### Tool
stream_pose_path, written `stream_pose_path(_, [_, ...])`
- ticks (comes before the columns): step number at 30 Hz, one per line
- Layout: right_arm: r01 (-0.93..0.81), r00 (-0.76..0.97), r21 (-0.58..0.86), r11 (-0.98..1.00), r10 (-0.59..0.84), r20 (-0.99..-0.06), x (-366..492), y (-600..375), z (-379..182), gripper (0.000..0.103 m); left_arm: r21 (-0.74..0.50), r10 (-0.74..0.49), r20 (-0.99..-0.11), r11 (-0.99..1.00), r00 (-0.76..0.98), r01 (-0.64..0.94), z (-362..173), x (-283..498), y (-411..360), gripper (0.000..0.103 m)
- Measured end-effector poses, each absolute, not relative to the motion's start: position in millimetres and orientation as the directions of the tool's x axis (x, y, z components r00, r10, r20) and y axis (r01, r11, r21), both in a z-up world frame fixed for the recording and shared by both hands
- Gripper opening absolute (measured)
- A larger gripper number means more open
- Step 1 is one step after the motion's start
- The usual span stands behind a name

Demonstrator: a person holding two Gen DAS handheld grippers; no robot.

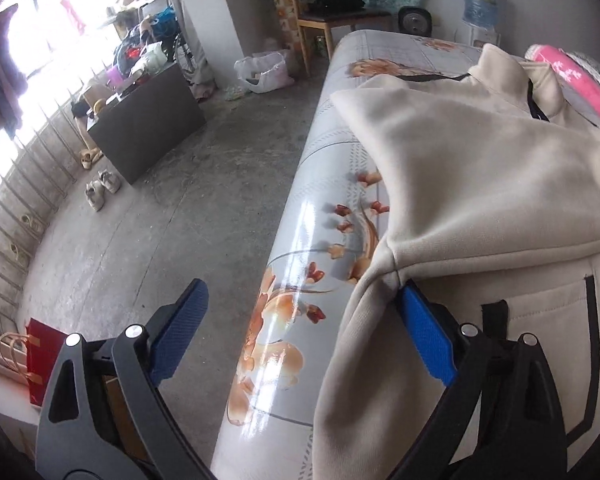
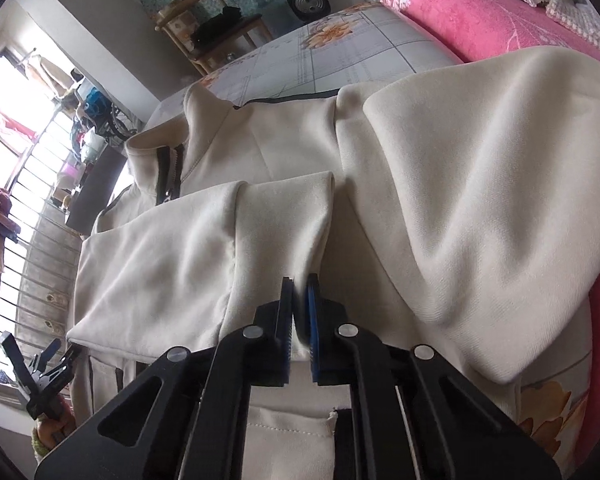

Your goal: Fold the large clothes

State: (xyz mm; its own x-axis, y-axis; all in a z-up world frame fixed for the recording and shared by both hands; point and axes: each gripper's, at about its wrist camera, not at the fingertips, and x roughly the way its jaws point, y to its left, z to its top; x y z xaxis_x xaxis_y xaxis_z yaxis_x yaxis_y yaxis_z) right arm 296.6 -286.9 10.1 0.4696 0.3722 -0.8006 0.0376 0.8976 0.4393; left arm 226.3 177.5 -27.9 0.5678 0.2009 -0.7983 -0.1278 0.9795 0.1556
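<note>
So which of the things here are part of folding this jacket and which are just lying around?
Part of the job:
cream jacket
right gripper, shut on its sleeve
left gripper, open at its edge
floral table

Lying about:
pink cushion
wooden chair
shoes
red bag

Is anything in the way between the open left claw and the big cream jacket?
No, nothing visible. The left claw stands open at the table's edge, and one finger is already right against the cream jacket, with only the flowered table cover between the fingers.

Jacket [image 2: 440, 184] lies on table [image 2: 340, 56] — sofa [image 2: 480, 12] behind; chair [image 1: 332, 16] beyond.
</note>
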Motion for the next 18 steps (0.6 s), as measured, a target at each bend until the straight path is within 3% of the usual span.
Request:
stream_pose_path(7, [-0.008,0.451,0.403,0.915,0.363,-0.815,280,-285,9,0.007,0.004,0.12,-0.822,0.979,0.557,-0.205,-33,223,208,0.091])
stream_pose_path(11, [0.022,0.411,0.434,0.9,0.388,-0.825,282,-295,-3,0.008,0.01,0.114,-0.832,0.981,0.543,-0.191,-31,213,212,0.091])
stream_pose_path(14, [0.006,0.418,0.428,0.904,0.386,-0.822,286,-295,5,0.014,0.014,0.117,-0.82,0.983,0.56,-0.185,-20,196,221,0.091])
stream_pose_path(16, [0.002,0.427,0.418,0.909,0.377,-0.822,293,-296,10,0.028,-0.027,0.095,-0.815,0.979,0.571,-0.201,-14,185,230,0.091])
stream_pose_path(18, [0.005,0.421,0.396,0.918,0.357,-0.834,303,-294,11,0.031,-0.047,0.085,-0.807,0.977,0.584,-0.207,-8,176,235,0.09])
